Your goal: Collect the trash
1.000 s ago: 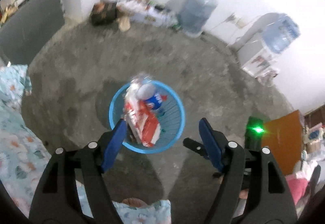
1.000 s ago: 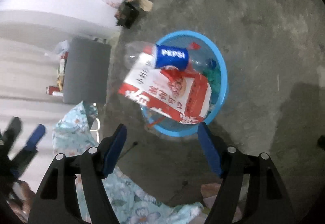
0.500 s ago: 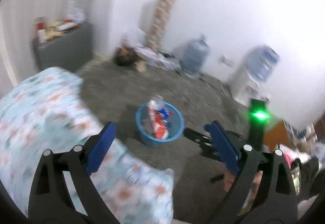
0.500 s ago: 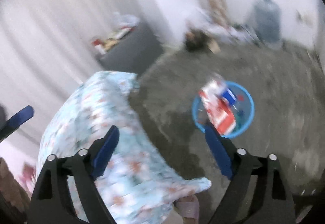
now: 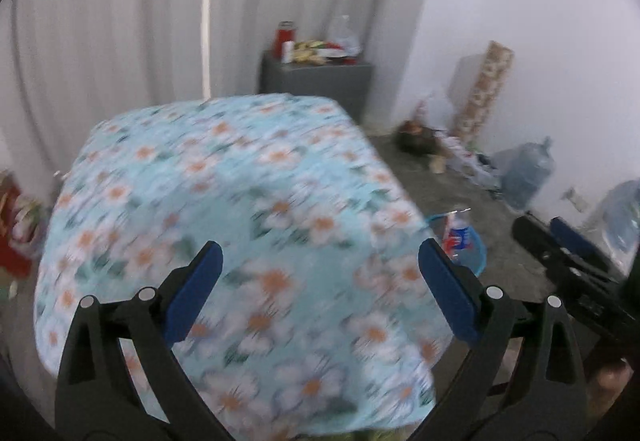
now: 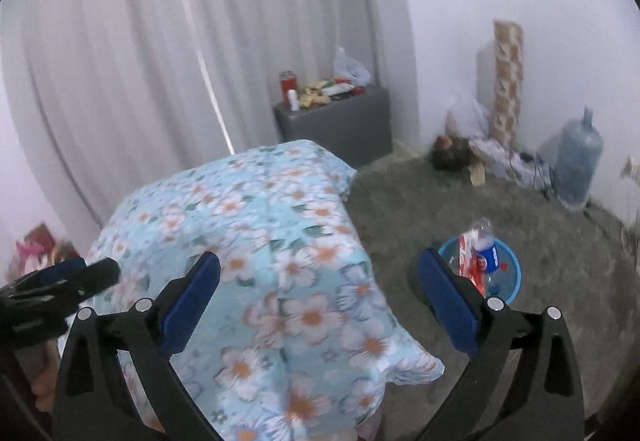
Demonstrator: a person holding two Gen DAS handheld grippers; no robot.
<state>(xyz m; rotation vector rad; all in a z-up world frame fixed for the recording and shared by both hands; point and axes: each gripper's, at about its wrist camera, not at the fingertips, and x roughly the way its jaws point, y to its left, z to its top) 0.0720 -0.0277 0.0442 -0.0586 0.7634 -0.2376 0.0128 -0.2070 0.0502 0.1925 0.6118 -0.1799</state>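
Observation:
A blue basket (image 6: 514,273) stands on the grey floor, holding a Pepsi bottle (image 6: 486,247) and a red-and-white wrapper (image 6: 468,265). In the left wrist view the basket (image 5: 478,253) peeks out past the edge of the cloth-covered table. My left gripper (image 5: 318,247) hangs over the flowered tablecloth (image 5: 240,201), its jaws opening with nothing between them. My right gripper (image 6: 319,255) is above the same tablecloth (image 6: 260,221), its jaws also opening and empty. Each gripper shows at the edge of the other's view.
A grey cabinet (image 6: 340,121) with cans and packets on top stands by the white curtain. A patterned roll (image 6: 508,81), a big water jug (image 6: 576,161) and floor clutter (image 6: 460,157) line the far wall.
Both grippers rose and swung away from above the basket to over the flowered tablecloth. Their jaws widened. The basket now lies far off to the right.

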